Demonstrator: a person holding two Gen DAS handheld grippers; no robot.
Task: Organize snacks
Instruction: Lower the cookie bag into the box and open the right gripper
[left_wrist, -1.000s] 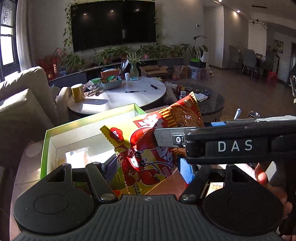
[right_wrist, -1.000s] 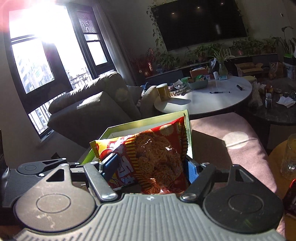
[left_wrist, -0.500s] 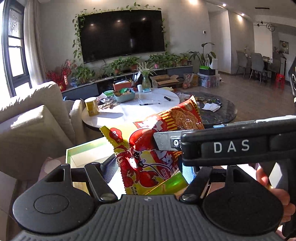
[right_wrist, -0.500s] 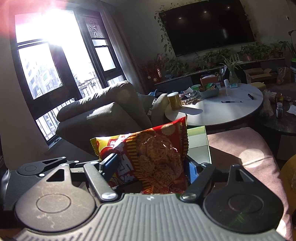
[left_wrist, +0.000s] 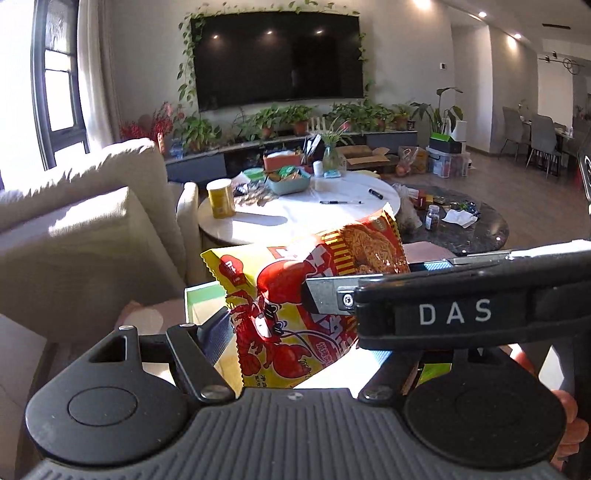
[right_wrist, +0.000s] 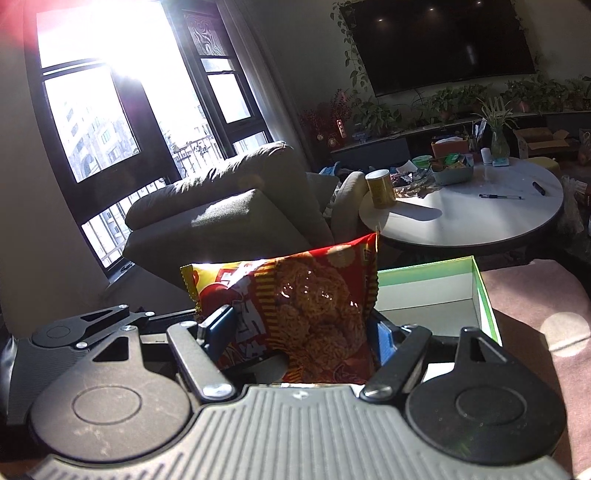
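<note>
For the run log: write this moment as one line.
left gripper: shut on snack bag | right gripper: shut on snack bag | bag: upright, held above green box | box: open

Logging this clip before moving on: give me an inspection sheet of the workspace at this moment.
Surface: pink cushioned seat under the box.
Job's things: snack packet held upright; green-rimmed box open behind it.
Clutter: yellow can, pens, bowl of packets on the white round table.
Grippers: left gripper and right gripper both clamp the packet.
Cables: nothing seen.
Surroundings: sofa, wall TV, plants, sunlit window.
</note>
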